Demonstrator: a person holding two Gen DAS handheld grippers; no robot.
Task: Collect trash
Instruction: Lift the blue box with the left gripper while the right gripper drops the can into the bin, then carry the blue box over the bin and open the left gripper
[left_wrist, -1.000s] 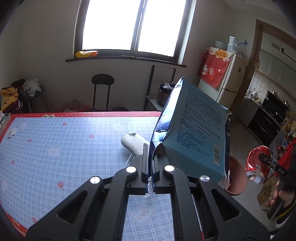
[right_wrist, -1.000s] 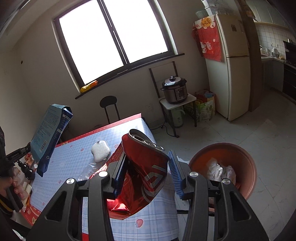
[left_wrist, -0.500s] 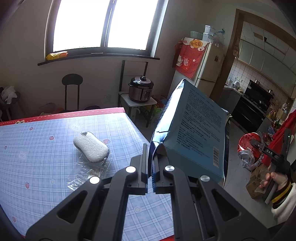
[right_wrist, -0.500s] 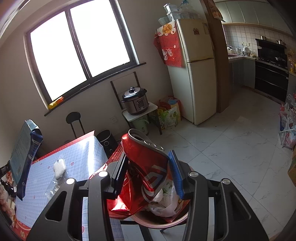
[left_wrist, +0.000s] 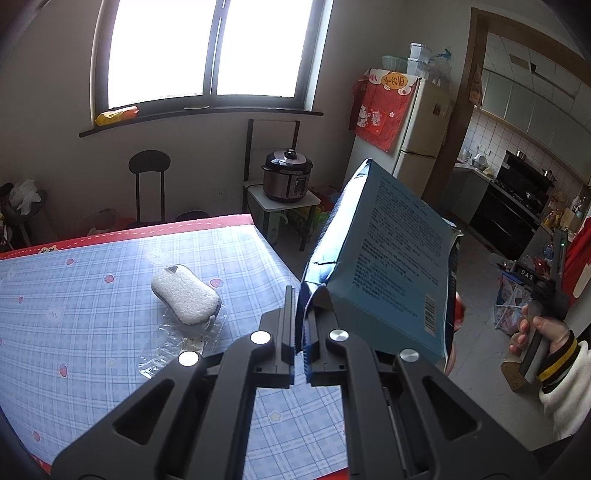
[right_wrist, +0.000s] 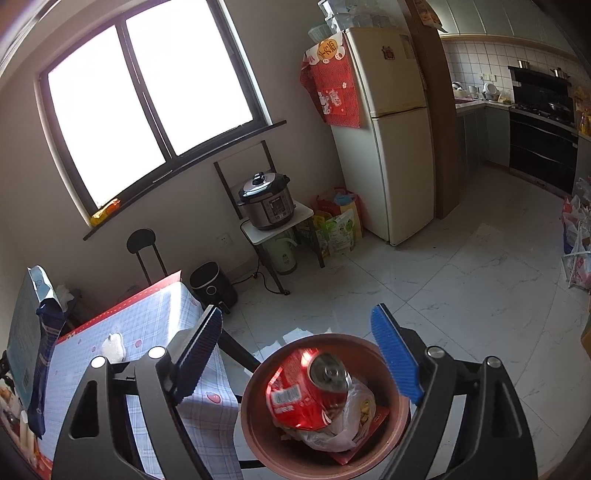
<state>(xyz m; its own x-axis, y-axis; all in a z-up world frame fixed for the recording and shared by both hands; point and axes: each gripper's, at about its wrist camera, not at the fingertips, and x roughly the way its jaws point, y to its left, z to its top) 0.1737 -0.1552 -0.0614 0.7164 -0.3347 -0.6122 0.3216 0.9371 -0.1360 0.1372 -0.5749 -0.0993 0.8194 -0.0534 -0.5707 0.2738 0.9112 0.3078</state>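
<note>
Beside the table edge (right_wrist: 207, 325), right claw (right_wrist: 306, 350) gapes over bin (right_wrist: 258, 435).

"DAS" in white letters on black body of right tongs (left_wrist: 532, 275), seen from left wrist view. Blue box (left_wrist: 388, 258): back panel dense small print, unreadable; barcode at lower right corner, digits too small. Crushed red can (right_wrist: 308, 393) in bin: barcode label, white lettering illegible. Red cloth (right_wrist: 334, 86) on fridge: yellow round sign with red characters, not legible.
</note>
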